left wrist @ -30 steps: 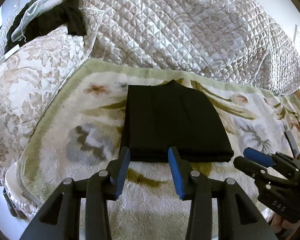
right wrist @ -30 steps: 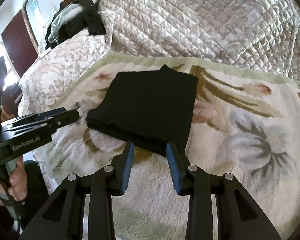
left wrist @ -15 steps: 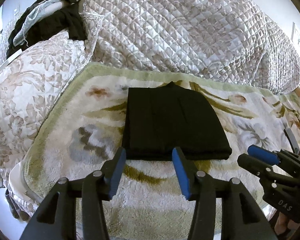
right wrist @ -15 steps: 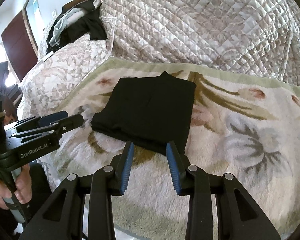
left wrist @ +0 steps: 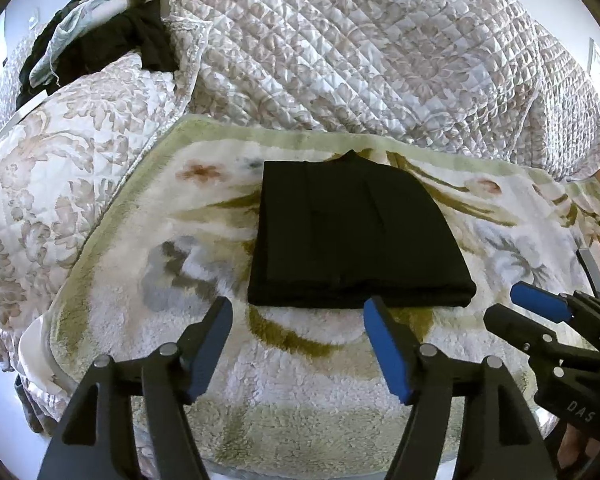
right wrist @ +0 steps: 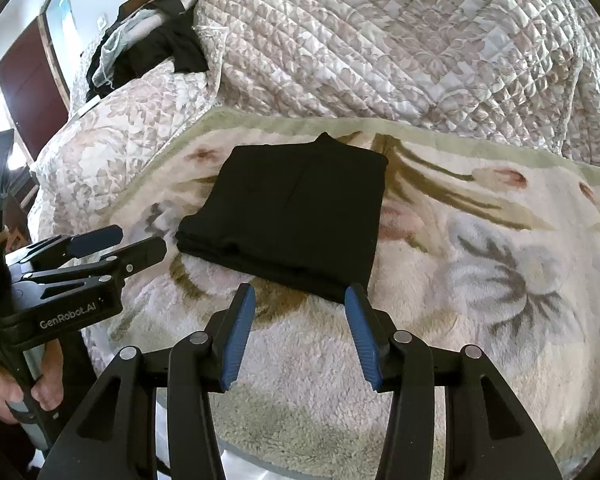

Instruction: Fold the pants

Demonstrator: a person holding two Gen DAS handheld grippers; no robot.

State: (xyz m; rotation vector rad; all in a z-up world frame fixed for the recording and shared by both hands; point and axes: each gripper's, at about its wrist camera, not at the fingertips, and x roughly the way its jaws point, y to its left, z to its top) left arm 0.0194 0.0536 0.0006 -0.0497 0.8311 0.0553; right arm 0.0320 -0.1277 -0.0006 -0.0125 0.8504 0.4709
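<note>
The black pants (left wrist: 356,240) lay folded into a compact rectangle on the floral fleece blanket (left wrist: 148,280) (on a bed), so folding looked finished. The left tool (left wrist: 298,330) and right tool (right wrist: 300,312) had just been opening, empty, just short of the near edge.

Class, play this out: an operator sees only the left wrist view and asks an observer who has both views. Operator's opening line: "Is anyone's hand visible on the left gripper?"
Observer: Yes. In the right wrist view a hand grips the handle of the left gripper.
Operator: Any door in the room?
Observer: A dark red door stands at far left, past the quilt.
Operator: Is the right gripper holding the pants?
Observer: No. The right gripper is open, just short of the folded pants.
</note>
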